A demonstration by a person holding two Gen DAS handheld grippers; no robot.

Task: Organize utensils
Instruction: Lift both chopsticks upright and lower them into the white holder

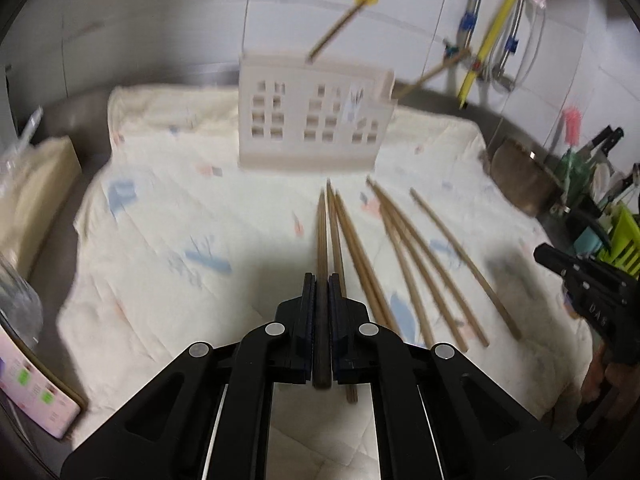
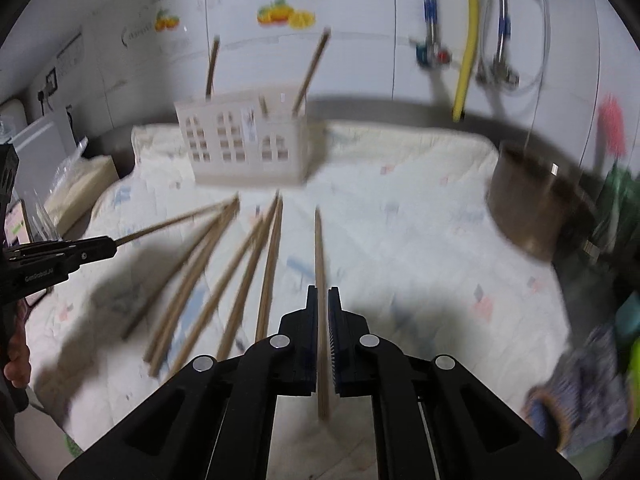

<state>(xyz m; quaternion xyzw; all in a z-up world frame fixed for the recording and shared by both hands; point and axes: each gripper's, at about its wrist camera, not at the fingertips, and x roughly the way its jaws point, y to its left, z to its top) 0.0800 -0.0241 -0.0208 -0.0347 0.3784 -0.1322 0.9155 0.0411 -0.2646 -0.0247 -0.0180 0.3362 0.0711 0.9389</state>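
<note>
A white tiled kitchen wall with hoses and fruit stickers stands behind our work surface, which is covered by a pale patterned cloth (image 1: 168, 208). At the back of the cloth sits a cream utensil holder (image 1: 312, 120) with window-shaped cutouts; two chopsticks already lean out of its top.

Our left hand-held gripper (image 1: 320, 284) is clamped on one wooden chopstick (image 1: 322, 232), which runs forward between the pads towards the holder. Our right hand-held gripper (image 2: 322, 296) is clamped the same way on another chopstick (image 2: 319, 248).

The remaining loose chopsticks (image 1: 420, 264) lie fanned on the cloth between the two grippers, in front of the holder.

We judge that both sticks are being carried to the holder. Each is pinched near one end, so it could swivel in the pads and miss the opening. A tip that catches the rim could push the light holder back or tip it over. The two sticks could also cross if both reach the holder together.
</note>
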